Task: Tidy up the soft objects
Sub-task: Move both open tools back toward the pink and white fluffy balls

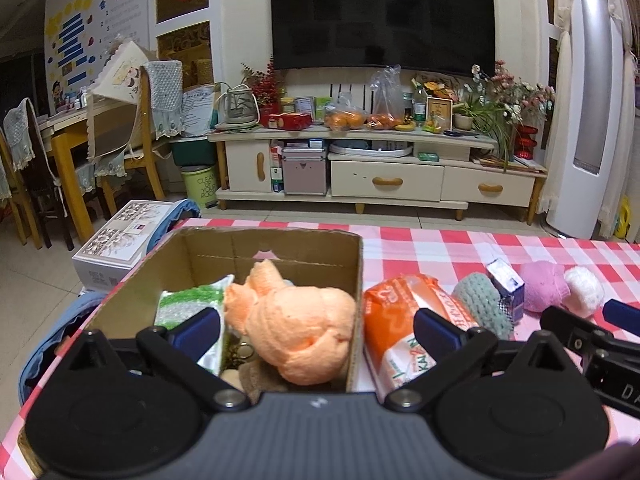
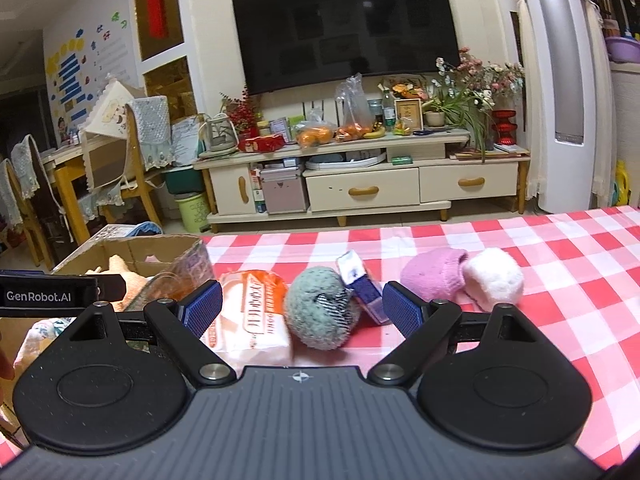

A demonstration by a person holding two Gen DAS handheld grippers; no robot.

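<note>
A checked cloth (image 1: 460, 248) covers the table before a TV stand (image 1: 360, 168). The left gripper (image 1: 316, 330) gapes wide and empty over the box (image 1: 272, 248), where an orange toy (image 1: 304, 320) lies. The right gripper (image 2: 302, 308), also wide, holds nothing; a grey ball (image 2: 320, 312) sits at its 12 o'clock, a pink ball (image 2: 432, 276) at 2.

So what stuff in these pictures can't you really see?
- Bottom of the brown cardboard box, left wrist view: the left hand-held gripper and the knotted peach fluffy cloth cover it.
- Box contents, right wrist view: cut off behind the box wall and a black gripper part.
- Print on the orange plastic packet: too blurry to read.
- Small blue-and-white carton: partly hidden by the grey-green knitted ball.
</note>
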